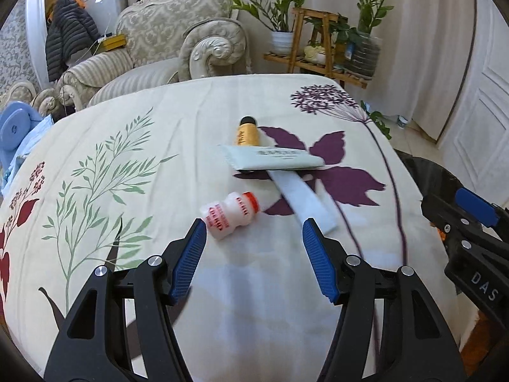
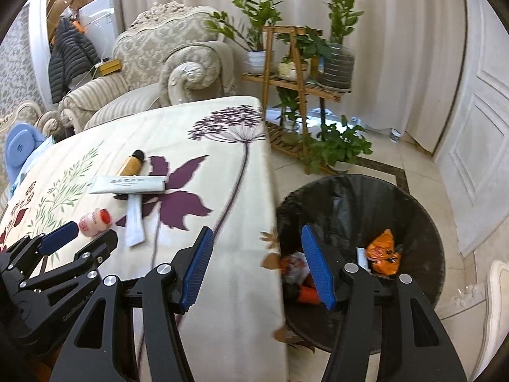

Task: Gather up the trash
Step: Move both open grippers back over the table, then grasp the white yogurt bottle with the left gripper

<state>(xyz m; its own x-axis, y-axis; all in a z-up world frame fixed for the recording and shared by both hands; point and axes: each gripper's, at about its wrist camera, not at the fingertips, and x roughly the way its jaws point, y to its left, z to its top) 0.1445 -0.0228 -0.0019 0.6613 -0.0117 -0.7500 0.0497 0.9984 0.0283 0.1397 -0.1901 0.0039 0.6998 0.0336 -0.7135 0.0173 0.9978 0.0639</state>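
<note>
A small white yogurt bottle with a red cap point(image 1: 229, 215) lies on the floral tablecloth point(image 1: 159, 270), just ahead of my open left gripper point(image 1: 253, 230), near its left fingertip. Behind it lie a white paper strip point(image 1: 305, 197), a pale green packet point(image 1: 276, 158) and a yellow bottle with a black cap point(image 1: 245, 133). My right gripper point(image 2: 257, 238) is open and empty, above the table's right edge and the black-lined trash bin point(image 2: 366, 210). The bin holds an orange wrapper point(image 2: 381, 251) and other trash. The yogurt bottle point(image 2: 94, 221) also shows in the right wrist view.
An ornate cream armchair point(image 1: 178, 41) stands behind the table. A wooden plant stand with potted plants point(image 2: 299, 73) is at the back right. A white door point(image 2: 477, 146) is on the right. A blue object point(image 1: 16, 130) sits at the table's left edge.
</note>
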